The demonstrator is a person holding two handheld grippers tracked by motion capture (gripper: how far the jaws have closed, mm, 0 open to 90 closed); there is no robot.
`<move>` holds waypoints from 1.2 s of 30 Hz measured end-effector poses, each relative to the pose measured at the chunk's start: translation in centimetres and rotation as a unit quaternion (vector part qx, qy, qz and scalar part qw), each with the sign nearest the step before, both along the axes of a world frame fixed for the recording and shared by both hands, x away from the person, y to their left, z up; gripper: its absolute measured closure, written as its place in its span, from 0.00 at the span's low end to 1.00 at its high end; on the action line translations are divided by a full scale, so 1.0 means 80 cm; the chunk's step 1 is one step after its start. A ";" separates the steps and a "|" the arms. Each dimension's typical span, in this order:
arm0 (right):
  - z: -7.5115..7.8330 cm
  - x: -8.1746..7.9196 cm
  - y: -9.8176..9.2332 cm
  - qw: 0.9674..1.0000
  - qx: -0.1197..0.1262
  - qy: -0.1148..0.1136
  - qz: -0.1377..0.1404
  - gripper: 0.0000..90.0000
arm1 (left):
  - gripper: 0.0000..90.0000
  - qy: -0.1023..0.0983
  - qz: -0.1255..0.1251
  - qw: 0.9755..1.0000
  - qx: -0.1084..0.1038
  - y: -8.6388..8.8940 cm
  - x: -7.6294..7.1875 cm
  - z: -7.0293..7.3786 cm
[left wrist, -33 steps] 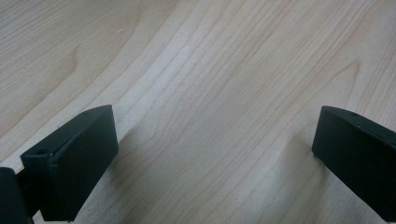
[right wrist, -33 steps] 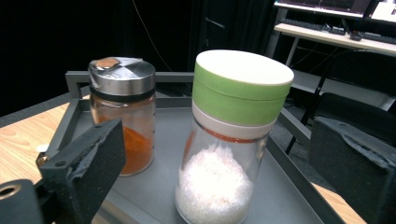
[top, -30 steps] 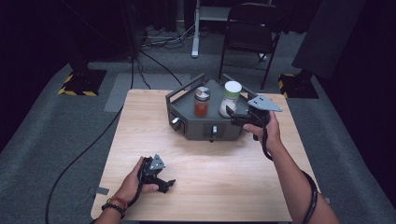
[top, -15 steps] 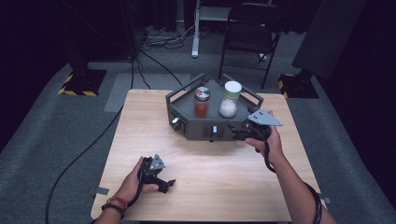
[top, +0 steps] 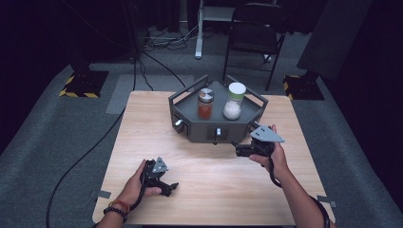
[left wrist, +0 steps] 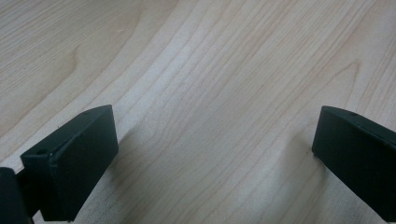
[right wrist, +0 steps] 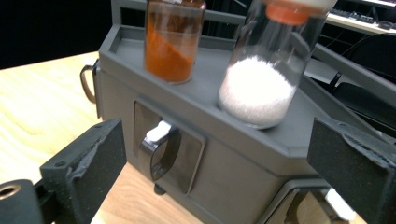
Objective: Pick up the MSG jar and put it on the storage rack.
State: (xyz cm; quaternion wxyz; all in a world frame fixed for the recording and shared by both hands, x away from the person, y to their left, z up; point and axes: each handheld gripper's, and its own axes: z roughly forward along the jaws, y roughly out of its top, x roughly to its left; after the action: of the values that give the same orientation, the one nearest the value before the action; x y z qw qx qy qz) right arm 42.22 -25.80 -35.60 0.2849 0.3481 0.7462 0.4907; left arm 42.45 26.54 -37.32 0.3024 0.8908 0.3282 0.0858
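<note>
In the right gripper view, both jars' tops are cut off above the right gripper [right wrist: 215,154], and the second drawer handle [right wrist: 338,205] runs off-frame beside its jaw.

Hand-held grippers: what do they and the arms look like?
Both are black. The right hand-held gripper carries a grey three-cornered plate on top; the left hand-held gripper has a smaller grey plate. Jaw pads are black blocks, the right ones rough-edged. Forearms unsleeved; beaded bracelet on the left wrist.

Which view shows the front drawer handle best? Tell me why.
The right gripper view: the drawer handle sits close and sharp between the open jaws, on the grey rack's front face. In the high view it is a tiny pale knob. The left gripper view looks down at wooden table.
</note>
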 end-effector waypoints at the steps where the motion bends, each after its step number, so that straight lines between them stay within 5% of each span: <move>1: -0.001 -0.001 0.000 1.000 0.000 0.002 0.002 0.05 | 0.00 0.000 0.000 1.000 0.000 0.000 0.000 0.000; 28: -0.029 -0.025 -0.007 0.996 -0.051 0.056 0.039 0.04 | 0.00 0.000 0.002 1.000 0.001 -0.001 -0.001 0.000; 36: -0.035 -0.035 -0.013 0.993 -0.085 0.063 0.058 0.04 | 0.00 0.000 0.002 1.000 0.001 -0.001 -0.001 0.000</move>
State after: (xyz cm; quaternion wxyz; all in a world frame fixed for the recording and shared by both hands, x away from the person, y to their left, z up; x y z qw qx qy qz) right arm 39.45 -26.85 -38.37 0.2370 0.3095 0.8203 0.4184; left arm 42.40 26.47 -37.31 0.3017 0.8902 0.3300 0.0870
